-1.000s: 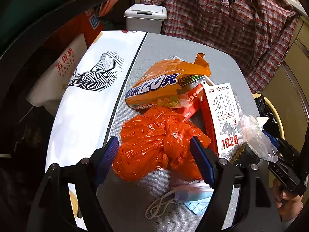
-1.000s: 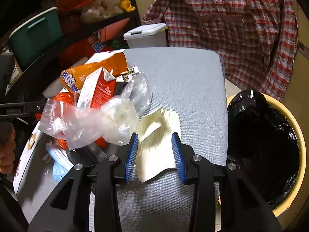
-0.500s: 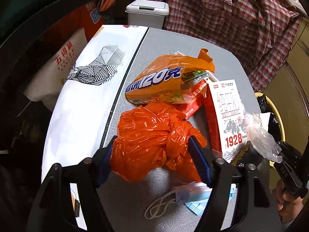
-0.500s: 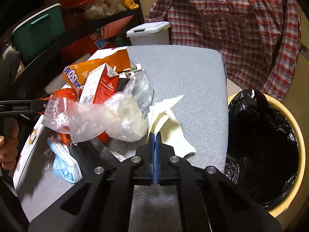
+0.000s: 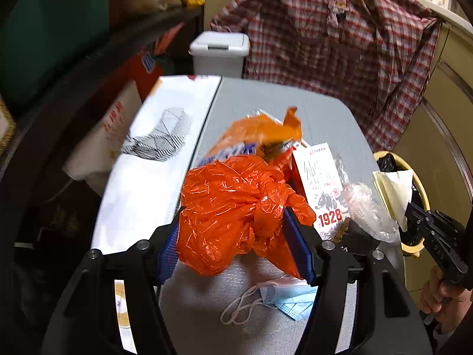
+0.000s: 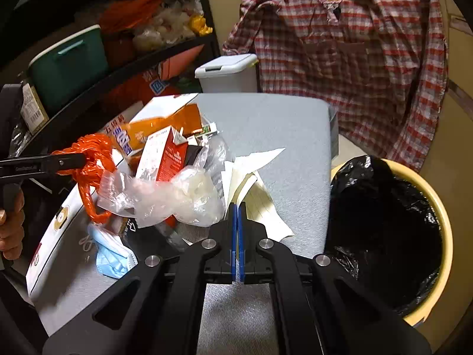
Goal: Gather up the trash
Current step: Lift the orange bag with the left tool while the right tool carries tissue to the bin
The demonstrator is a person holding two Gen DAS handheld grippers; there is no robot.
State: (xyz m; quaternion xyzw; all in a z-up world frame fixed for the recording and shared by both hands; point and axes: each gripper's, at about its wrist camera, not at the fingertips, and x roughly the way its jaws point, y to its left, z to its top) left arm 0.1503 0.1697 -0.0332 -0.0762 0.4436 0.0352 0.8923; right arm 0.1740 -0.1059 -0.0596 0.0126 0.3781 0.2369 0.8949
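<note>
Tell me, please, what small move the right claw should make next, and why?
Probably it should swing to the right, over the bin. The right claw is shut on the pale paper, and the bin, lined with a black bag, stands open just beside the table, with nothing seen in between.

Left gripper closing; right gripper clamped tight.

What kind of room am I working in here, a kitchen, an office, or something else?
Likely a lived-in home utility or storage corner: a plaid shirt hangs behind the grey table, a cluttered black shelf holds bags and a teal bin, and a bag-lined bin stands beside.
</note>
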